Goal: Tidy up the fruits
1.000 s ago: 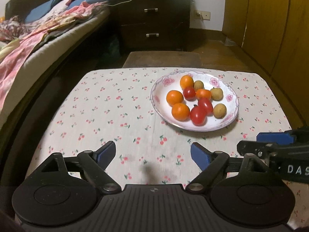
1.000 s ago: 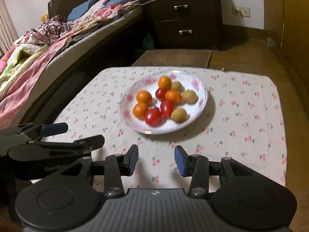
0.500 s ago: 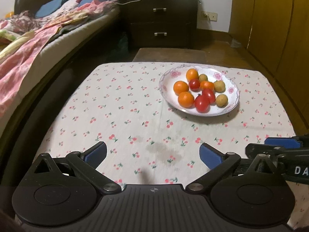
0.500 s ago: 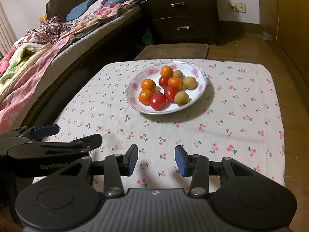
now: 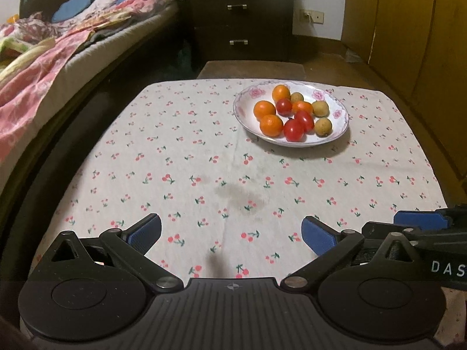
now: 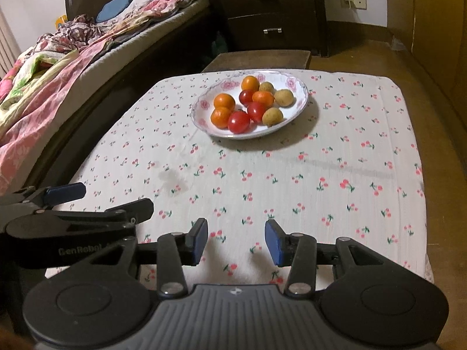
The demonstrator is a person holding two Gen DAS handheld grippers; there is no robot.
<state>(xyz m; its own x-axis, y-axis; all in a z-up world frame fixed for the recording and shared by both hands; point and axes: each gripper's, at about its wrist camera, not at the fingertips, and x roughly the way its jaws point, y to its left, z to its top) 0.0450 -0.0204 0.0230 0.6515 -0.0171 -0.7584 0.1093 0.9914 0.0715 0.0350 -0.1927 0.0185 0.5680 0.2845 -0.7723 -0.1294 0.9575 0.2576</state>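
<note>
A white floral plate (image 5: 338, 108) (image 6: 297, 102) sits on the far part of a table with a cherry-print cloth (image 5: 204, 160) (image 6: 321, 175). It holds several small oranges (image 5: 271, 125) (image 6: 224, 101), red tomatoes (image 5: 293, 129) (image 6: 238, 122) and tan longans (image 5: 323, 126) (image 6: 272, 116). My left gripper (image 5: 230, 234) is open and empty, low over the near table edge. My right gripper (image 6: 236, 240) is open and empty, also near the front edge. Each gripper shows in the other's view, the right one (image 5: 420, 221) and the left one (image 6: 67, 191).
A bed (image 5: 58, 46) with heaped bedding runs along the left. A dark drawer chest (image 5: 242, 26) stands behind, with a low brown stool (image 5: 251, 68) just beyond the table. Wooden wardrobe doors (image 5: 414, 29) line the right. A faint stain (image 5: 239, 195) marks the cloth.
Both grippers have pulled back from the plate toward the near table edge; the plate looks smaller and farther. Both stay open and empty.
</note>
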